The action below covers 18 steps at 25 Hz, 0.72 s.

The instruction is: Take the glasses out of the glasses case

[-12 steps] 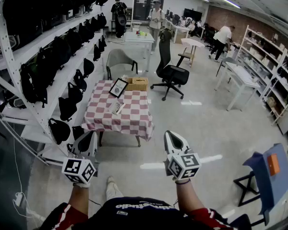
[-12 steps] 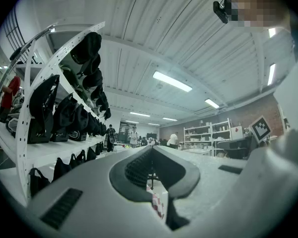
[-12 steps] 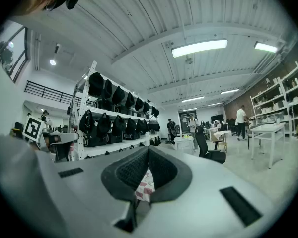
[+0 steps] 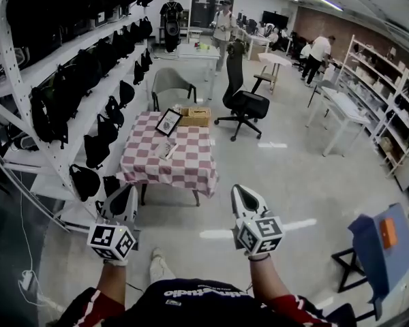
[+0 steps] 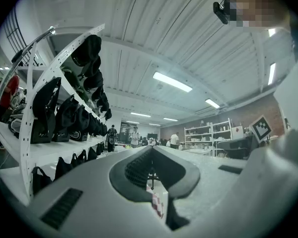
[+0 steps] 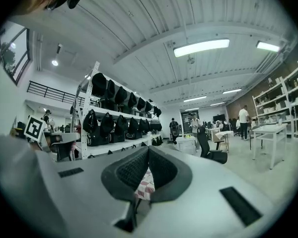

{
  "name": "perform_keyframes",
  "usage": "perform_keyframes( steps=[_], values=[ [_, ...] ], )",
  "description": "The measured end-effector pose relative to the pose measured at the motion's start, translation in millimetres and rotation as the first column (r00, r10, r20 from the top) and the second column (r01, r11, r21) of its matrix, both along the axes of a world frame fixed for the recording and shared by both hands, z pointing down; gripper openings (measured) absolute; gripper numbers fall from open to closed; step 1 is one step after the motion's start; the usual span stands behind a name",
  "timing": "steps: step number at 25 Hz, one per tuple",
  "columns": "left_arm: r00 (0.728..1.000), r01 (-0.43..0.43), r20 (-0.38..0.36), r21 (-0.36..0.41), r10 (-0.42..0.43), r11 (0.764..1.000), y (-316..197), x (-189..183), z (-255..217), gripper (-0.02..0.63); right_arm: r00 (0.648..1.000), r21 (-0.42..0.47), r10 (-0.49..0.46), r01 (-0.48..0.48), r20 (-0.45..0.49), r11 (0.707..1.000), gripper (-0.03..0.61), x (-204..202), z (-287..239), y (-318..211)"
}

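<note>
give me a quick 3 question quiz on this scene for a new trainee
1. Fill in: the jaws of the left gripper and the right gripper are both ____.
2. Pick one: what stands at the far end of the checked table?
a) a cardboard box and a framed picture
b) a laptop
c) a kettle
3. True or false: both grippers hang right over the table.

Key
1. shut, with nothing between them
2. a
3. false; in the head view they are well short of it, over the floor
</note>
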<state>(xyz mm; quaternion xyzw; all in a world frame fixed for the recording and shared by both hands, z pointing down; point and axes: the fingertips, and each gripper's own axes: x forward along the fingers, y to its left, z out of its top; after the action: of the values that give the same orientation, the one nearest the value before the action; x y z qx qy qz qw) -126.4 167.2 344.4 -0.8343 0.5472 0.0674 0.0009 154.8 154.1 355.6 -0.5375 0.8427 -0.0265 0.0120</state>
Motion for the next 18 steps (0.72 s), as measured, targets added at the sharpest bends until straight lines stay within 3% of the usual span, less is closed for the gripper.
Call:
perform_keyframes(
  steps=[18],
  values=[
    [0.999,-0.014,0.030,-0.004,0.014,1.000,11.6,15.6,1.5,0.006,1.000,0.010,-0.022,0.022,-0.007,1.000,0.002,1.4,1.8,8.8]
  ],
)
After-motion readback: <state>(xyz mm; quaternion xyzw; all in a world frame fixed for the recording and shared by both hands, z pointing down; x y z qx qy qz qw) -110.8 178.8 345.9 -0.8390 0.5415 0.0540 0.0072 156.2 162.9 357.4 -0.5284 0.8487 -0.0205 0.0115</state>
